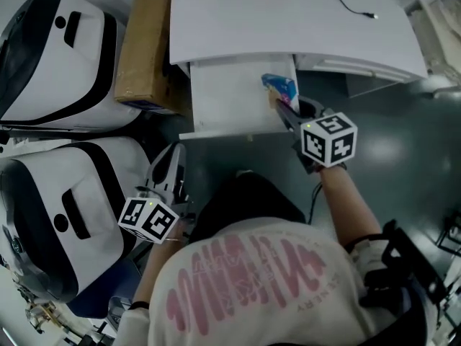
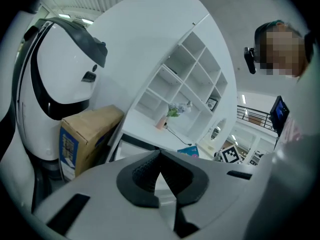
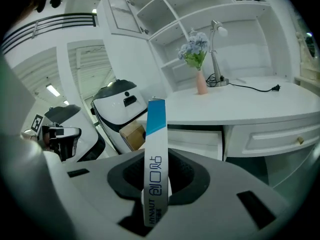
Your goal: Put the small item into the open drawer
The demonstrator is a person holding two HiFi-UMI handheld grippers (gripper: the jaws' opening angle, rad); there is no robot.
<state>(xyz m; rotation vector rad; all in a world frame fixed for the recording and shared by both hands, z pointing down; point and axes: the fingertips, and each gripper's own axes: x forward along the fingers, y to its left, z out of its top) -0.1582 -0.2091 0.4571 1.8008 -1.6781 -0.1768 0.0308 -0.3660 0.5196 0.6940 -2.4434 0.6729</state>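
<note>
The small item is a flat white-and-blue box, standing on edge between the pads of my right gripper, which is shut on it. In the head view the box hangs over the right side of the open white drawer, which is pulled out from under the white desk. My left gripper is low at the left, below the drawer's front corner. Its pad tips meet with nothing between them.
Two large white-and-black machine shells stand at the left, with a cardboard box between the upper one and the desk. A black cable lies on the desk, and a vase of flowers stands on it. A closed drawer is at the right.
</note>
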